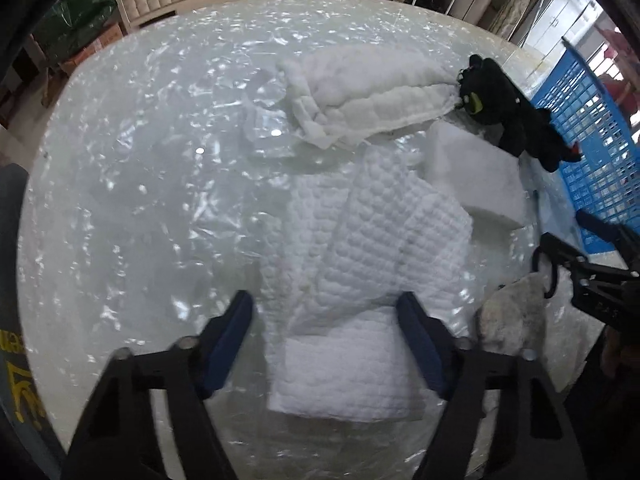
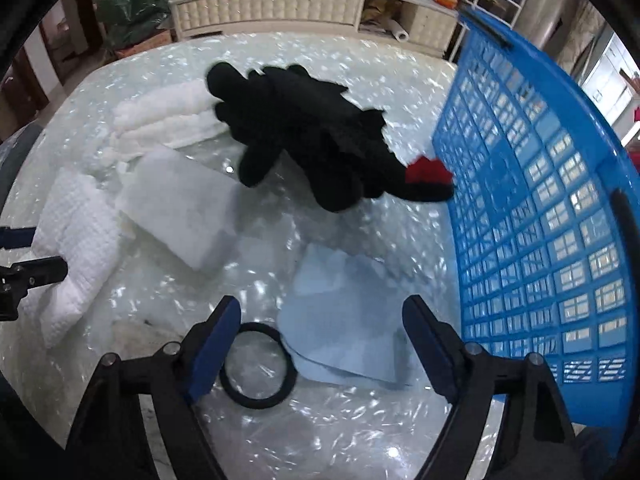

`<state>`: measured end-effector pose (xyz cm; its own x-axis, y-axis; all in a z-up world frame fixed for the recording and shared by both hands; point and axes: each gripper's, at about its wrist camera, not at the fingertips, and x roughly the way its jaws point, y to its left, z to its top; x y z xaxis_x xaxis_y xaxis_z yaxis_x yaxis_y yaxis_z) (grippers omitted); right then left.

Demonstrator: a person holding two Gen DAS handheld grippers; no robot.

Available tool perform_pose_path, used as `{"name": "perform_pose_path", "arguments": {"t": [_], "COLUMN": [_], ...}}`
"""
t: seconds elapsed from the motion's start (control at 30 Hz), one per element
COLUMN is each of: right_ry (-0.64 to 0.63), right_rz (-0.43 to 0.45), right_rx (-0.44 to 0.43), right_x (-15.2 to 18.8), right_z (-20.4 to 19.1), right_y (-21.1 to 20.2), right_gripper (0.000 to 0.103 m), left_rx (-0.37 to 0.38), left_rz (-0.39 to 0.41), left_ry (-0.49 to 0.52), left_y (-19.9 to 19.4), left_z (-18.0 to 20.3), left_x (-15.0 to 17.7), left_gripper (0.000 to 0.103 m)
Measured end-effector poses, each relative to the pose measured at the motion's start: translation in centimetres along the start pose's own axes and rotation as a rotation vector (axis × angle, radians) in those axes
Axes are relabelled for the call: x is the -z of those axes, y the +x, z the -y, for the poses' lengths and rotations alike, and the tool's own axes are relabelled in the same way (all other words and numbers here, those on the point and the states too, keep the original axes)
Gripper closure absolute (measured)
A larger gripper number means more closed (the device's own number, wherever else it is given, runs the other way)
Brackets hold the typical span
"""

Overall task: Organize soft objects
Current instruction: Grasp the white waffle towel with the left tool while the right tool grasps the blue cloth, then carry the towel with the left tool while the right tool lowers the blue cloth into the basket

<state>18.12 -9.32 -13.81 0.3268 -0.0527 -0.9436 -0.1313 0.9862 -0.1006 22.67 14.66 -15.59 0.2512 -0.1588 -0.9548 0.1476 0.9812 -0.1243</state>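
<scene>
My left gripper [image 1: 326, 308] is open, its jaws on either side of a white quilted cloth [image 1: 360, 240] lying on the table. A white foam block [image 1: 472, 176] and a puffy white cloth [image 1: 372, 88] lie beyond it. A black plush toy [image 1: 508, 108] with a red tail tip lies by the blue basket [image 1: 592, 128]. My right gripper [image 2: 322, 316] is open and empty above a light blue cloth [image 2: 344, 316] and a black ring [image 2: 258, 364]. The plush toy [image 2: 312, 140], the foam block [image 2: 180, 208] and the basket [image 2: 540, 220] show ahead of it.
The table [image 1: 140, 200] is covered in crinkled clear plastic. A grey fuzzy object [image 1: 512, 316] lies at the right, below the right gripper [image 1: 592, 264]. A white cabinet [image 2: 272, 4] and shelves stand behind the table.
</scene>
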Motion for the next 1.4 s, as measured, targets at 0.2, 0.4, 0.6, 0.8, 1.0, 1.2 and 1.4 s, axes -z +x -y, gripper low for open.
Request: {"name": "perform_pose_path", "arguments": {"t": [0.2, 0.4, 0.6, 0.8, 1.0, 1.2, 1.4], "right_ry": [0.023, 0.097, 0.094, 0.042, 0.055, 0.035, 0.024], "right_rz": [-0.016, -0.041, -0.031, -0.011, -0.010, 0.025, 0.067], "right_rx": [0.027, -0.047, -0.037, -0.042, -0.066, -0.109, -0.161], "right_x": [-0.2, -0.5, -1.2, -0.7, 0.3, 0.9, 1.4], "right_z": [0.1, 1.4, 2.4, 1.2, 0.8, 0.7, 1.0], "right_y": [1.1, 2.1, 2.4, 1.3, 0.4, -2.2, -5.5], "right_gripper": [0.025, 0.028, 0.044, 0.083, 0.098, 0.098, 0.098], "left_rx": [0.062, 0.112, 0.115, 0.088, 0.106, 0.106, 0.072], "left_rz": [0.007, 0.012, 0.036, 0.058, 0.070, 0.103, 0.147], "left_ry": [-0.002, -0.045, -0.047, -0.015, -0.035, -0.041, -0.004], "left_y": [0.2, -0.8, -2.0, -3.4, -4.7, -6.9, -9.5], "left_z": [0.5, -0.7, -1.2, -0.2, -0.1, 1.6, 4.9], "left_x": [0.4, 0.5, 0.8, 1.4, 1.7, 2.7, 2.9], "left_gripper": [0.055, 0.073, 0.082, 0.087, 0.089, 0.089, 0.089]}}
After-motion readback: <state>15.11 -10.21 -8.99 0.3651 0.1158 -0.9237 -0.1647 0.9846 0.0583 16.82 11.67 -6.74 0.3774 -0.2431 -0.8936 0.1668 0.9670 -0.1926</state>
